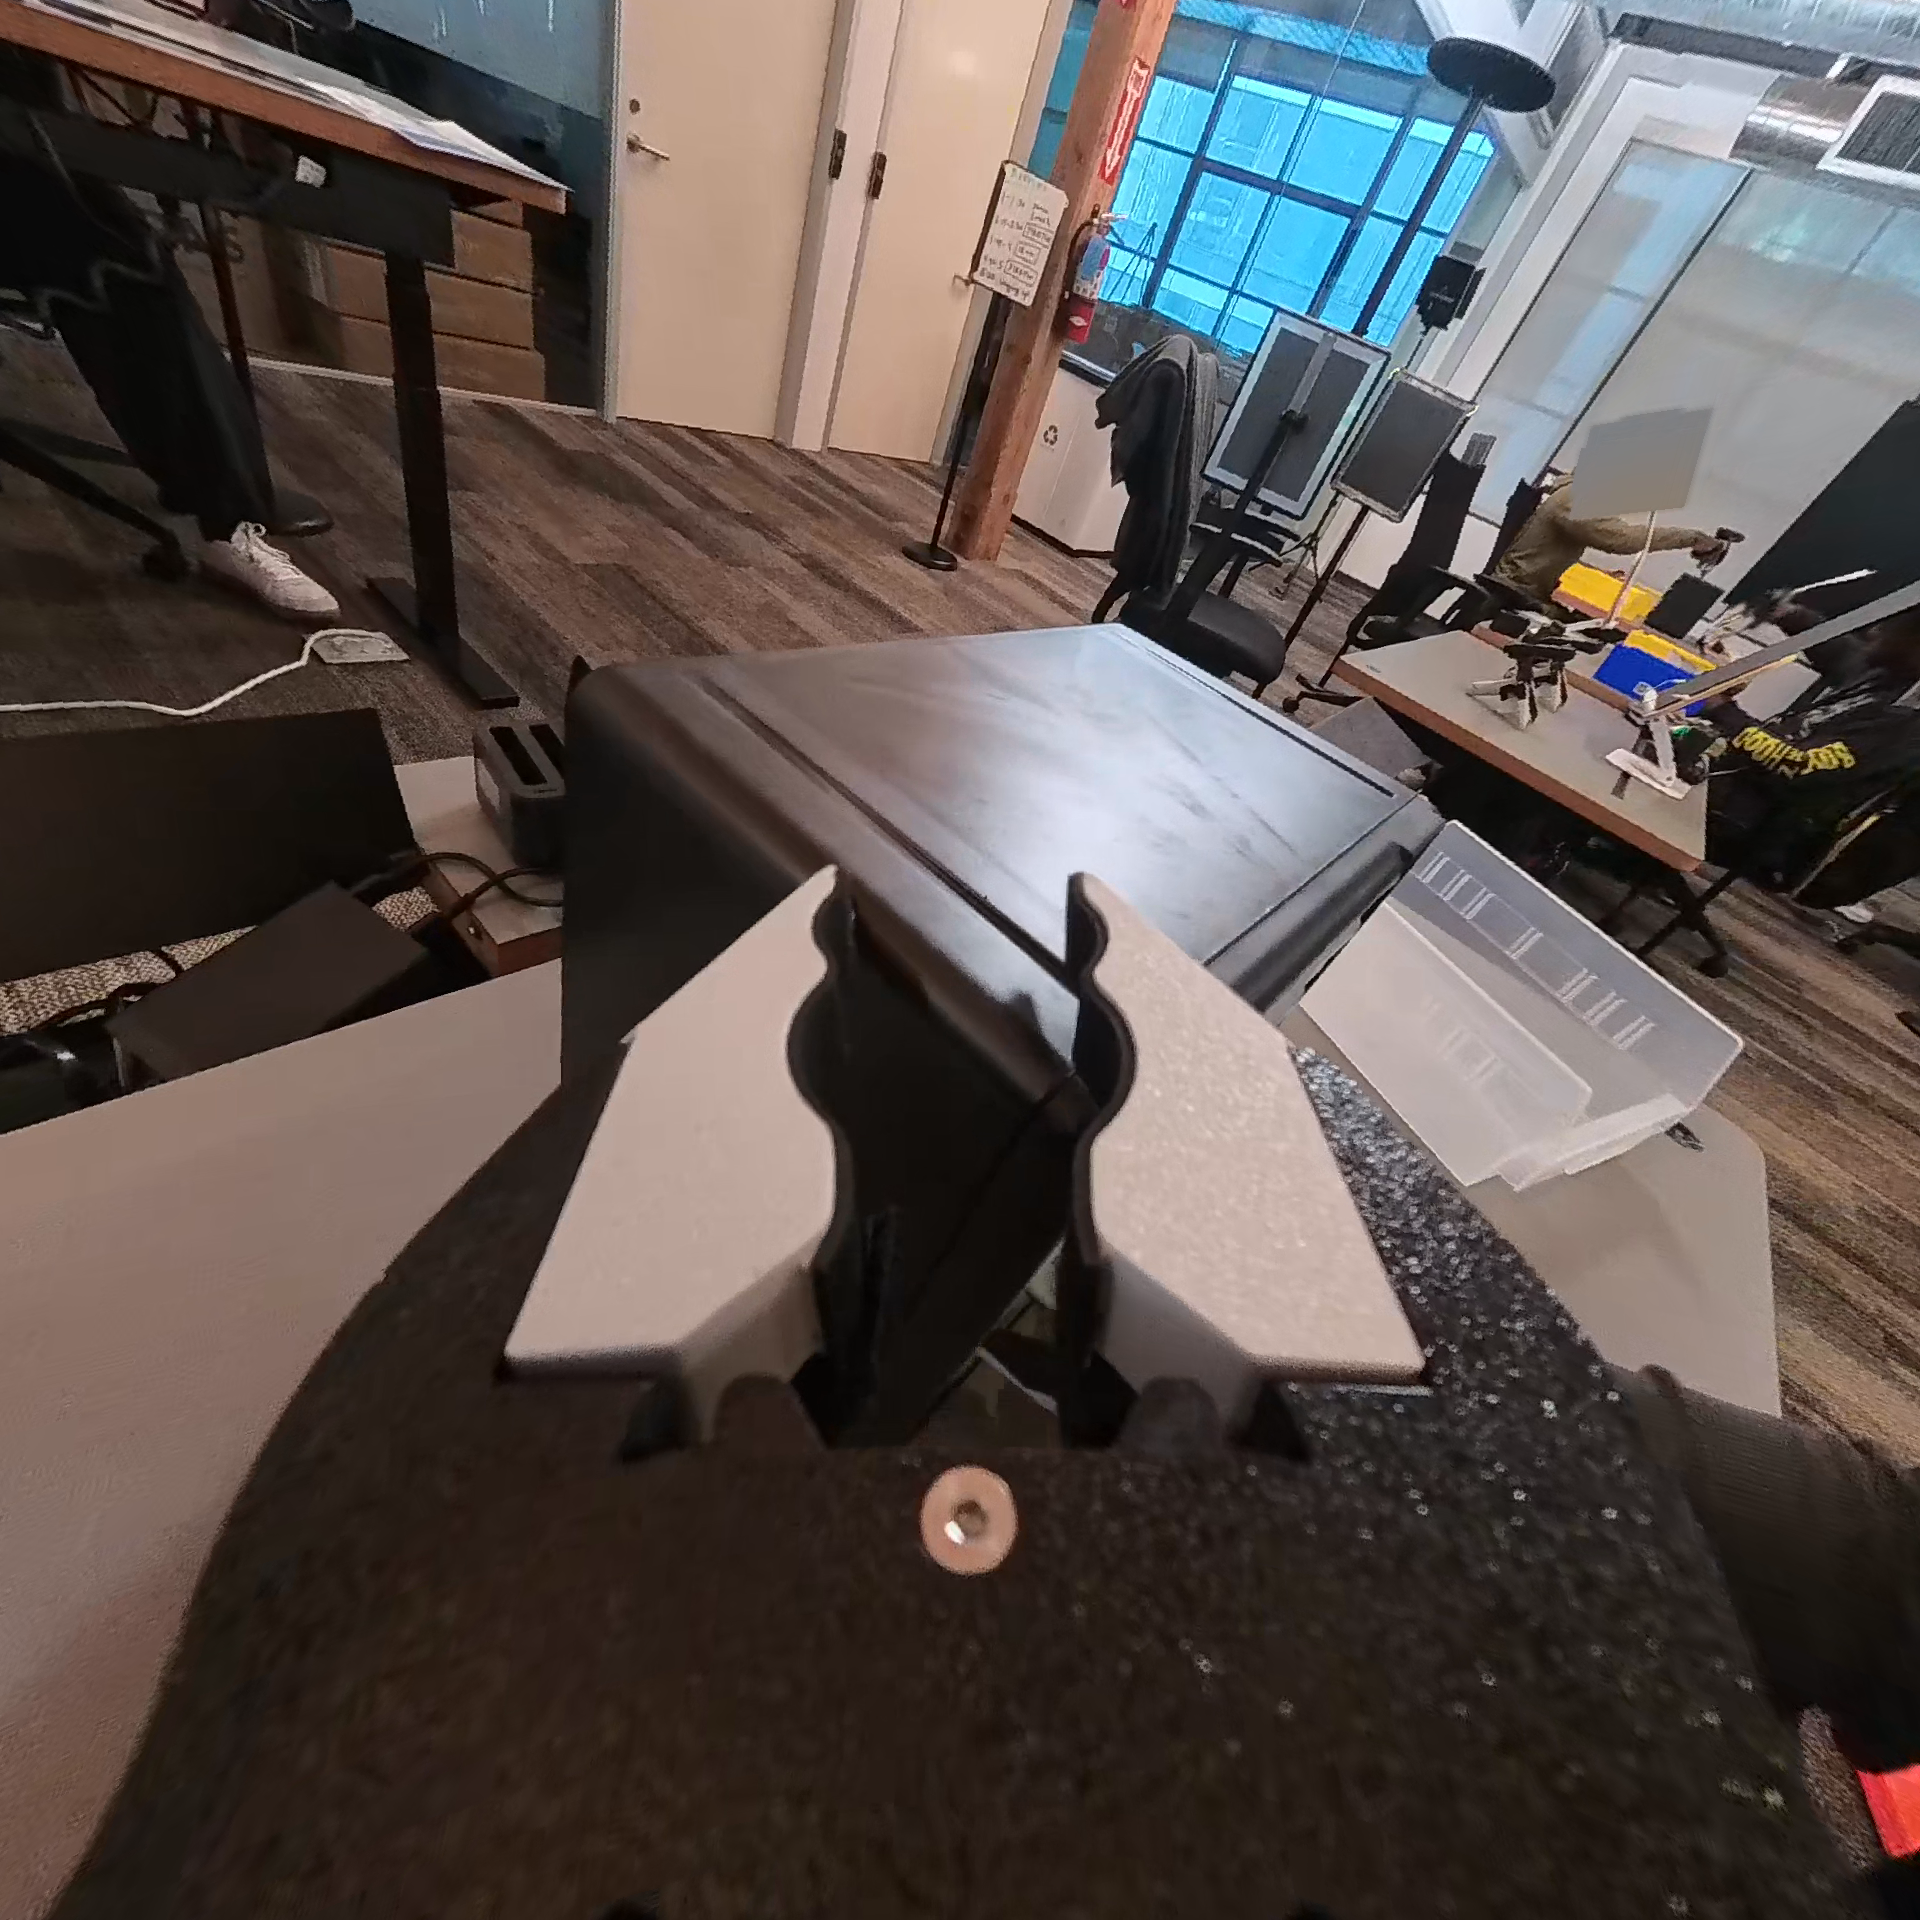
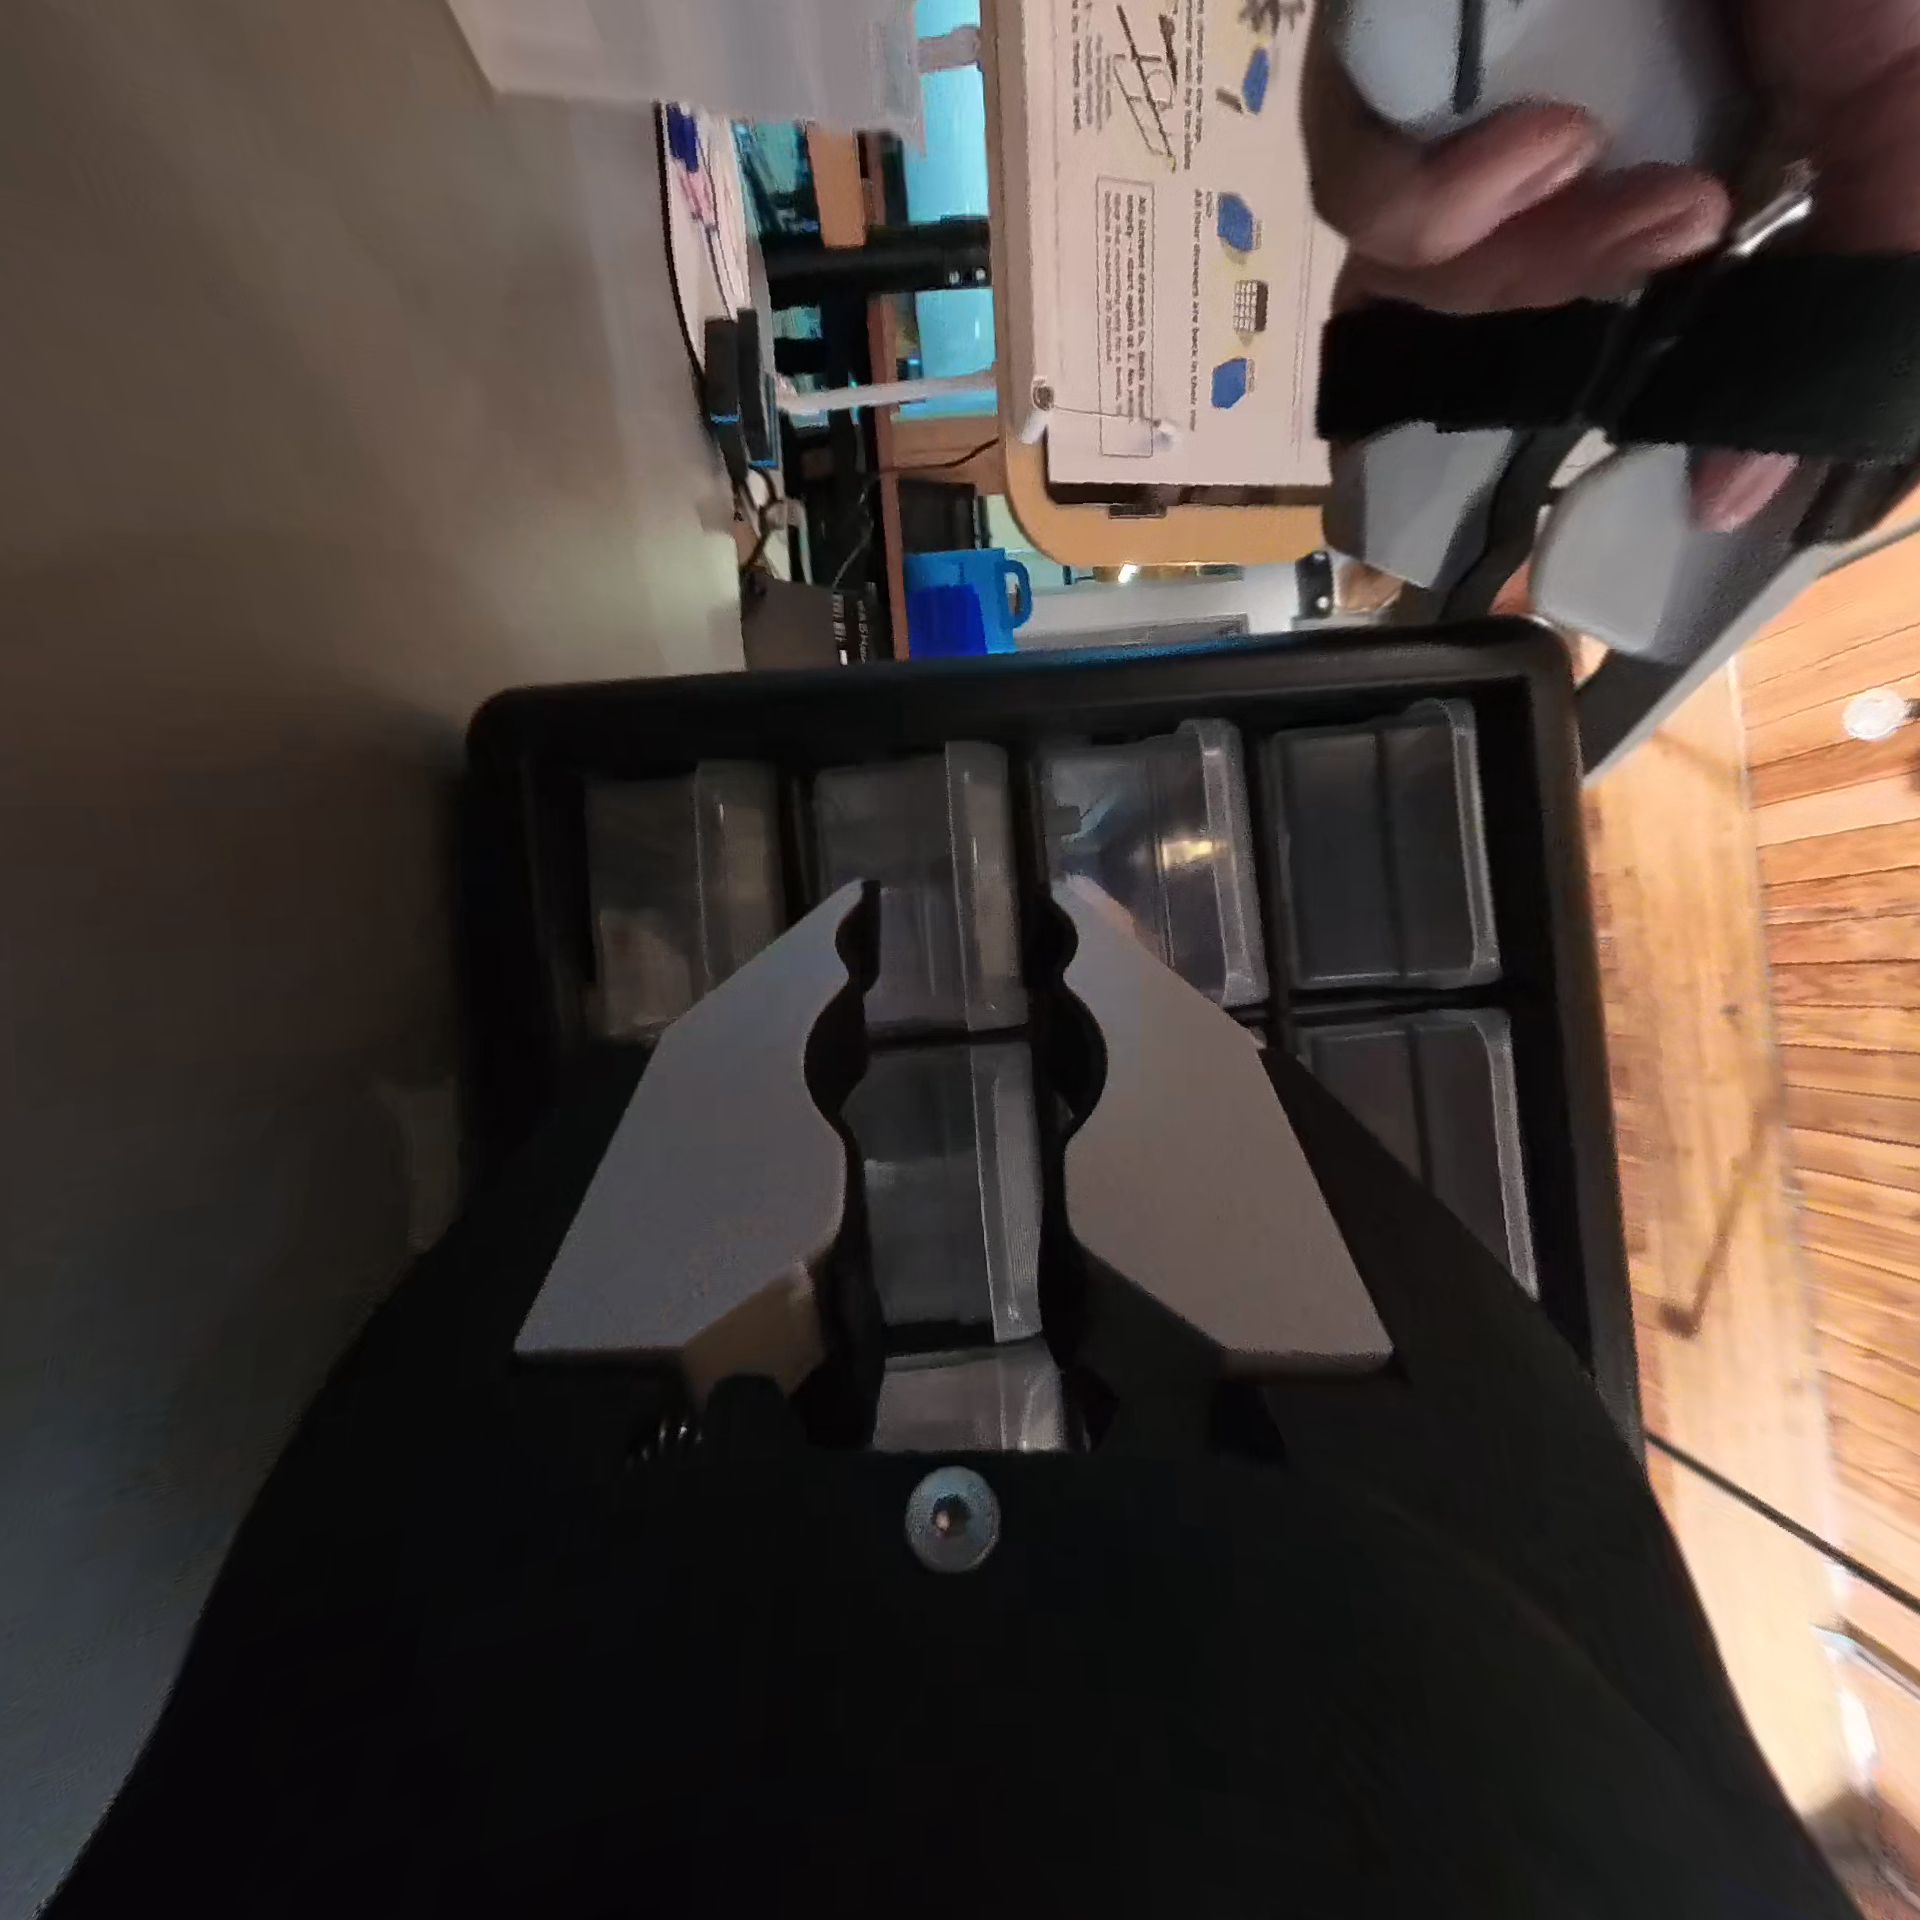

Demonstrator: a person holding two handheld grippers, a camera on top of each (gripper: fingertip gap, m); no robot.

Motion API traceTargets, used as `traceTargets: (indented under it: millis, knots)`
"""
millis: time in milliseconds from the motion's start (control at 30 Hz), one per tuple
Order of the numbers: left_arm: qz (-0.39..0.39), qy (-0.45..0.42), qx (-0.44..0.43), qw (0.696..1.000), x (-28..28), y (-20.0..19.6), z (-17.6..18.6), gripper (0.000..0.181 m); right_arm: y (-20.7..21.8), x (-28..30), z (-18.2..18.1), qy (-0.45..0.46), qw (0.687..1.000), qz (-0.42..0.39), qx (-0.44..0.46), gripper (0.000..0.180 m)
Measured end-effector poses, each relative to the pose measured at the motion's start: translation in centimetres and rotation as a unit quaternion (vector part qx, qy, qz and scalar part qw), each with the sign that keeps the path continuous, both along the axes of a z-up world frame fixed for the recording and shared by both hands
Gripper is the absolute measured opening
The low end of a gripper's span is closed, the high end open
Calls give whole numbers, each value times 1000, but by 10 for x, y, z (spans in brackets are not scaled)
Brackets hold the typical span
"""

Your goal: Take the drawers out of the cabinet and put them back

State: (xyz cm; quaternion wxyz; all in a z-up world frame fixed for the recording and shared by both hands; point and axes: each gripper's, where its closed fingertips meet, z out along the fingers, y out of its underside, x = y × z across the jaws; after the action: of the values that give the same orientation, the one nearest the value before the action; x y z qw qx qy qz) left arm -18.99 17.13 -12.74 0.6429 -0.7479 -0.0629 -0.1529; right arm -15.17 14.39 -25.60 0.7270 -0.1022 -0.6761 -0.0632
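Item: black cabinet [image 1: 1039, 790] standing on the pale surface [image 1: 208, 1299], the left gripper [image 1: 961, 1049] straddling its top front edge with fingers [image 1: 707, 1122] close about it, apparently bracing. The right gripper [image 2: 961, 1029] is facing the front, fingers [image 2: 717, 1122] flanking a clear drawer [image 2: 945, 1174] in the grid; actual pinch cannot be told, so squaring on the handle and pulling straight out is advisable. One removed drawer [image 1: 1507, 1018] is lying beside the cabinet, crowding the set-down space.

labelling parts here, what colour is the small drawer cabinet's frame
Black, with clear plastic drawers; right wrist view shows it best.
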Motion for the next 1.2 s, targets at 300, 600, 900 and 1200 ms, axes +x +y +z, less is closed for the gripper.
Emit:
traceTargets:
  millis: [300,600,900,1200]
  knots:
    - [-33,-2,6,999,17,6,2,36,-2,1,5,21,999,3,24,8]
    - [-29,11,5,1000,18,9,0,34,-39,35,2,14,999,49,8,24]
    - [-21,20,0,1000,17,9,0,34,-19,10,-8,-12,1000,5,-26,81]
    - [-23,20,1,1000,17,9,0,34,-40,34,-7,-12,1000,15,-9,45]
